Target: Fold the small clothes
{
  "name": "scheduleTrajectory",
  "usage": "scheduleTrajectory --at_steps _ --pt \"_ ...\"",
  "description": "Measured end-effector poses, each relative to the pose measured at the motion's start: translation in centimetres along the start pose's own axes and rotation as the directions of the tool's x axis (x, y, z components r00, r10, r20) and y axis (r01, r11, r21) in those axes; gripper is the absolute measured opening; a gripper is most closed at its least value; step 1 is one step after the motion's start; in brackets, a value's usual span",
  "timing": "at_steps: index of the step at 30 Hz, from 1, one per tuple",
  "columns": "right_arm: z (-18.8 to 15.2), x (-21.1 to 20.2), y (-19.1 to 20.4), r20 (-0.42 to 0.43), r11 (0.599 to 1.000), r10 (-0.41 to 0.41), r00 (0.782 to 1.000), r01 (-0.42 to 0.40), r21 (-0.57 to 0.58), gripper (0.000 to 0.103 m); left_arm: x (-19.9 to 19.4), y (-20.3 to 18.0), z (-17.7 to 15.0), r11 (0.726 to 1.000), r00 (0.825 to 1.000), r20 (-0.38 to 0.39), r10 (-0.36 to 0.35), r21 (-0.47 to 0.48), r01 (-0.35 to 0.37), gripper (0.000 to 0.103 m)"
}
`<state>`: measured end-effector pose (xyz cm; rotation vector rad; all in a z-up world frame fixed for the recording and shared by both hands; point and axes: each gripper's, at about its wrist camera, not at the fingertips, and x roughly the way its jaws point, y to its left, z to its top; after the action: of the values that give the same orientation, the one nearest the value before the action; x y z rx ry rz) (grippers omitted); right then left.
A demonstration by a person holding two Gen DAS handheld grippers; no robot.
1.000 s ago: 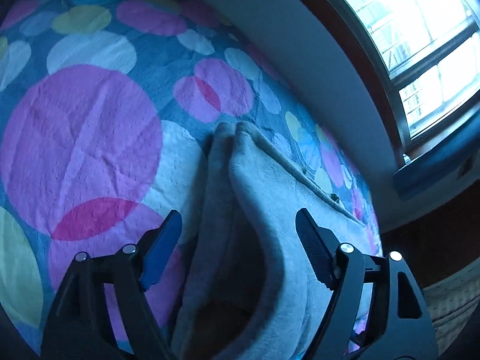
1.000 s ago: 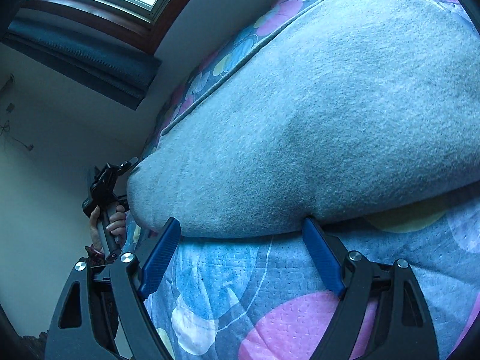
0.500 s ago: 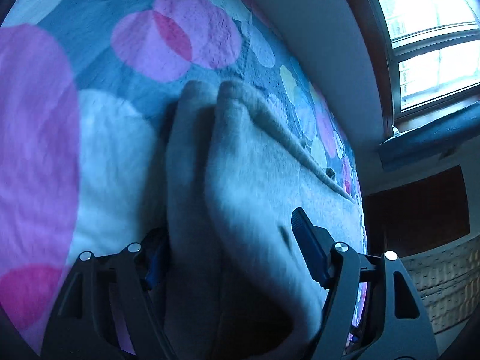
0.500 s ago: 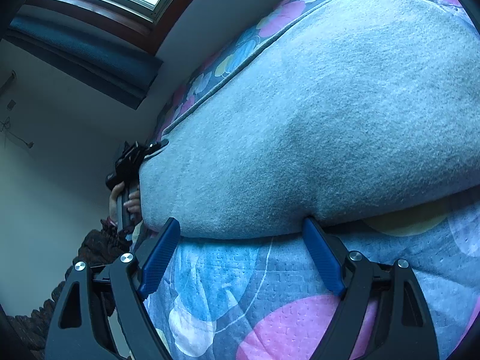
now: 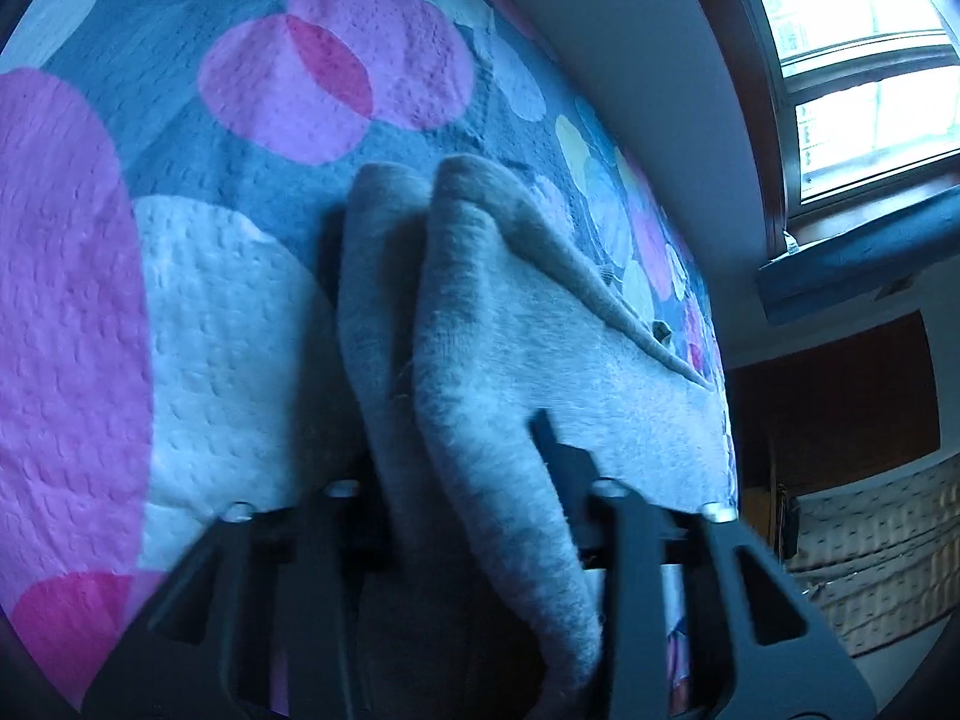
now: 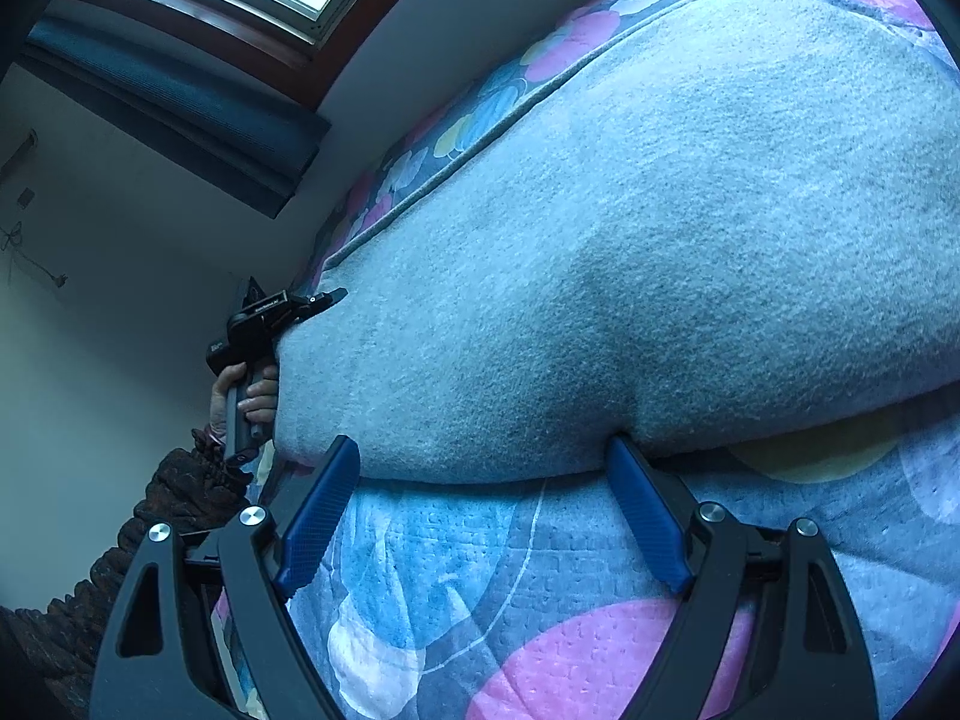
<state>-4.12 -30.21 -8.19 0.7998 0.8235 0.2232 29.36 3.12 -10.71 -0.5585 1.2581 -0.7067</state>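
A grey fleece garment (image 6: 660,228) lies on a bedspread with coloured circles (image 6: 456,576). In the left wrist view its bunched, layered edge (image 5: 480,360) runs between the fingers of my left gripper (image 5: 456,450), which is closed on the folds; the cloth hides the pads. My right gripper (image 6: 480,468) is open, its blue pads (image 6: 642,516) at the garment's near edge, the right pad touching the hem. The left gripper (image 6: 270,318) also shows in the right wrist view, at the garment's far left corner.
The bedspread (image 5: 180,300) stretches away to the left in the left wrist view. A wall and a window (image 5: 864,60) with a blue ledge lie beyond the bed. A mattress edge (image 5: 870,552) is at the lower right.
My left gripper moved forward onto the garment's edge and closed on the bunched folds. The right gripper stayed open at the near hem.
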Motion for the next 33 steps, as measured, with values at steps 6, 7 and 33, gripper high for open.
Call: scheduleTrajectory --at_steps 6,7,33 --pt "-0.1 -0.2 0.0 0.004 1.0 0.009 1.0 -0.009 0.015 0.083 -2.1 -6.8 0.7 0.998 0.999 0.043 0.034 0.06 -0.037 0.017" --pt "-0.1 -0.2 -0.1 0.004 1.0 0.012 1.0 -0.012 0.021 0.083 -2.3 -8.3 0.7 0.996 0.998 0.048 0.048 0.078 -0.052 0.016" --pt "-1.6 -8.8 -6.9 -0.001 0.966 0.189 0.982 -0.186 0.178 0.083 23.5 -34.3 -12.2 0.754 0.83 0.087 0.551 0.376 -0.539 0.027"
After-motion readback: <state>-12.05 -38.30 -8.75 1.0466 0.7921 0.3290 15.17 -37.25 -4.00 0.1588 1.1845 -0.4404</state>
